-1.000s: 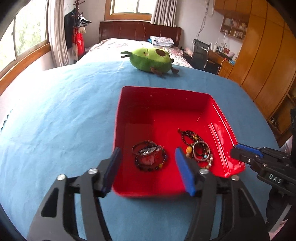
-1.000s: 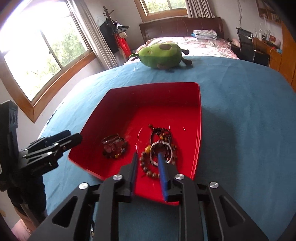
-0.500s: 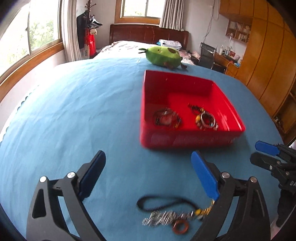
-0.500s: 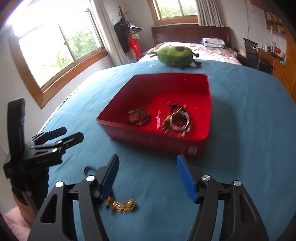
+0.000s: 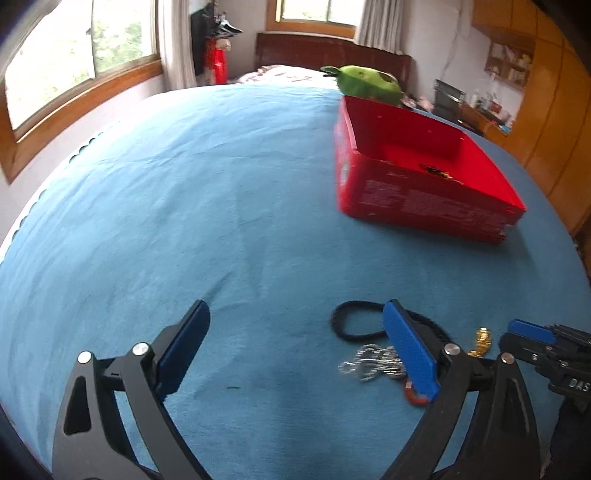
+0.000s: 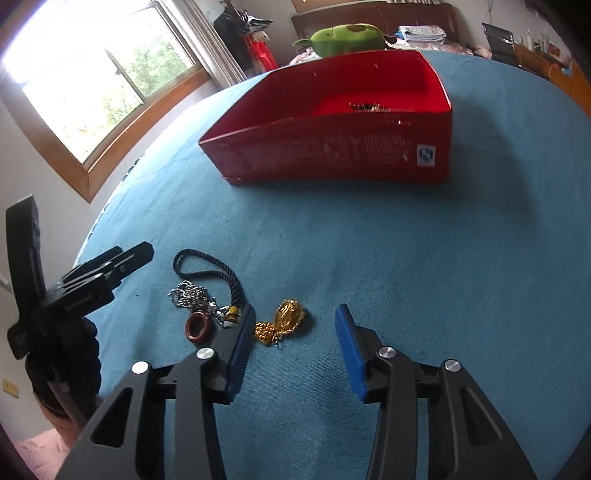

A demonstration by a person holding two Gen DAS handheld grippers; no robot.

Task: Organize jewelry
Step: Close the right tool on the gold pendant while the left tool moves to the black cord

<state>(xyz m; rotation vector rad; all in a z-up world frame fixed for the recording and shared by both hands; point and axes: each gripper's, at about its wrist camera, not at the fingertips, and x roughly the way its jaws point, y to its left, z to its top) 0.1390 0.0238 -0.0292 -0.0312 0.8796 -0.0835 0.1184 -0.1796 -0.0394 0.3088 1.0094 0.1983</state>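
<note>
- "DAS" reads on right claw [image 5: 532, 334]; red tray [image 6: 332, 155] wall print probably too blurred.
- Both claws left the tray; left claw [image 5: 295, 354] spread wide, empty; right just narrowing, nothing gripped, gold chain [image 6: 282, 321] between.

I am in a home bedroom. Behind my blue-covered desk [image 5: 184, 206] stands a bed with a dark wooden headboard [image 5: 332, 51] and folded bedding [image 6: 421, 34] piled on it. A green plush toy [image 6: 347, 38] lies at the desk's far edge. Clothes hang on a coat stand [image 5: 216, 44] beside the wood-framed window [image 6: 110, 88], curtains [image 5: 380, 22] hang at another window, and wooden wardrobes [image 5: 546, 122] line one wall.
</note>
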